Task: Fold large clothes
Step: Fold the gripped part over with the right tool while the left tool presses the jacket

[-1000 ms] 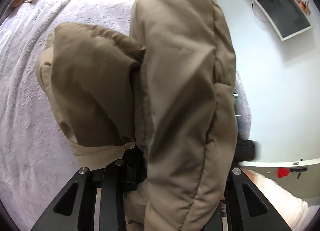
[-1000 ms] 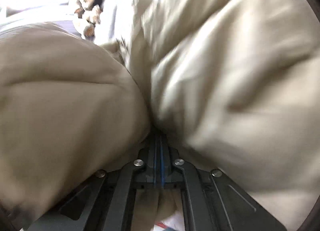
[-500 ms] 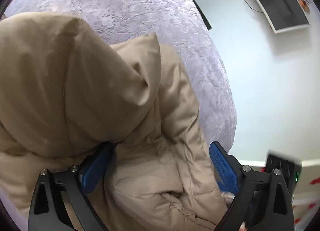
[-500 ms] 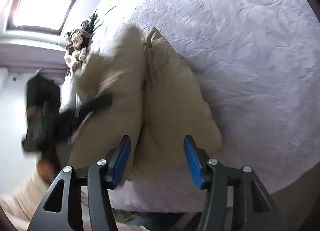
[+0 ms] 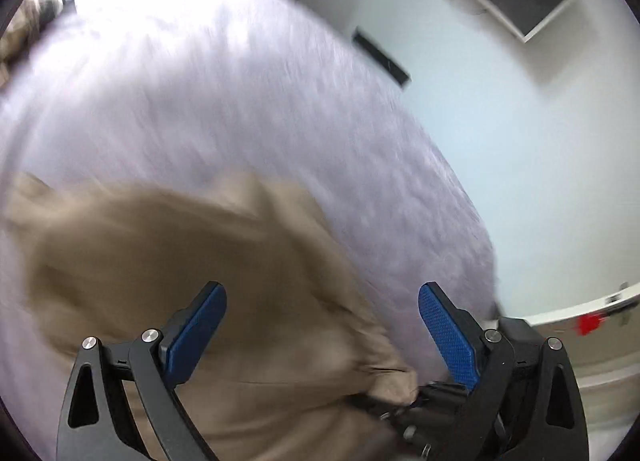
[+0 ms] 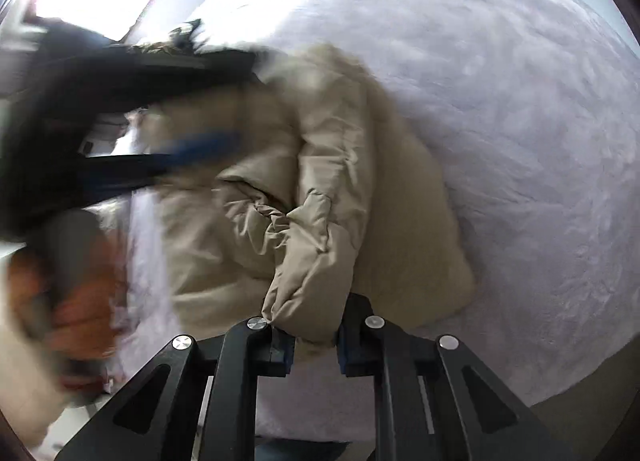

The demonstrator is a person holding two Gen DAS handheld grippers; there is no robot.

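The puffy beige padded jacket (image 6: 320, 189) lies bunched on the bed's pale lilac textured cover (image 6: 520, 121), near the bed's edge closest to the person. In the right wrist view it fills the middle of the frame, with one quilted sleeve (image 6: 316, 261) running down toward 6 o'clock. The right gripper (image 6: 312, 345) is pinching the cuff end of that sleeve, its blue pads pressed onto the fabric from either side.

In the left wrist view (badly motion-blurred) the jacket sits from 9 o'clock round to 6 o'clock, and the left gripper (image 5: 322, 319) hangs above it with its blue pads spread wide and nothing between them. The same gripper shows as a dark smear at about 9 o'clock in the right view.

The step in hand looks like a sleeve fold: the sleeve is gripped but not yet laid across the body. Next, the right gripper probably has to carry the cuff across the jacket's body and lay it flat, while the left gripper finds a hold on the bulky body to steady it, since the padding will likely spring back.
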